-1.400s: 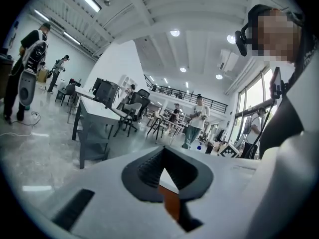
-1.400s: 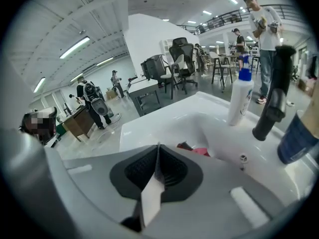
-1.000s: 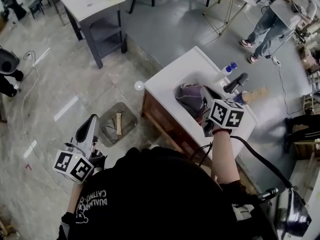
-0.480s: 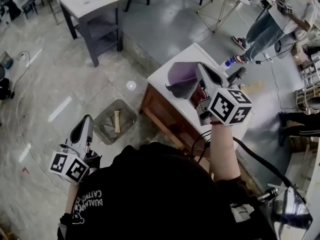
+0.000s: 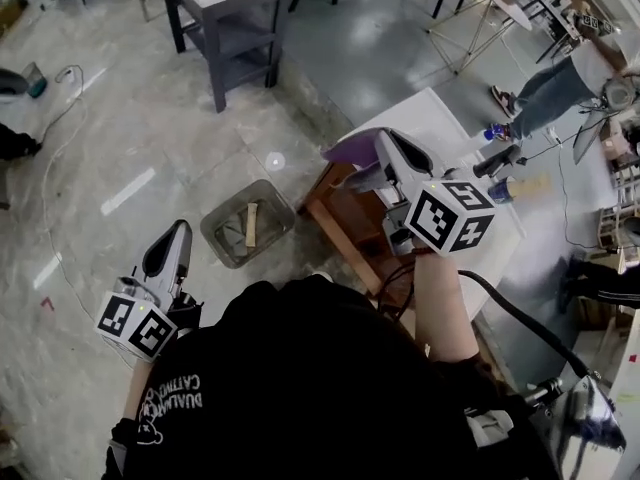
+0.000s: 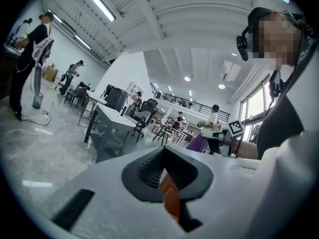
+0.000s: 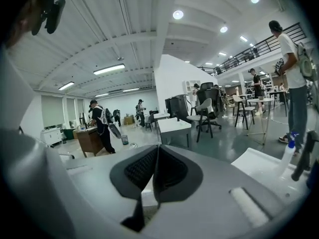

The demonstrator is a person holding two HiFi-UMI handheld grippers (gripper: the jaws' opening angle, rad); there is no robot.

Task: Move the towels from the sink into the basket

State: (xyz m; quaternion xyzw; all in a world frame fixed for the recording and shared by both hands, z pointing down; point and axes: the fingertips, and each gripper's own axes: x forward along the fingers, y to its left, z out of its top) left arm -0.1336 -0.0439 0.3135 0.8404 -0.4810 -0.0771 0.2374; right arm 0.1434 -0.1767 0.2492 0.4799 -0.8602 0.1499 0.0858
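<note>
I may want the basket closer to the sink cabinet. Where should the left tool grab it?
Pinch the basket's rim on the edge nearest the left tool, coming down from above. It stands upright and open on the floor, and that thin wall should fit between the jaws.

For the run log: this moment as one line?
right gripper shut on purple towel | held in air | left gripper shut, empty | basket on floor
</note>
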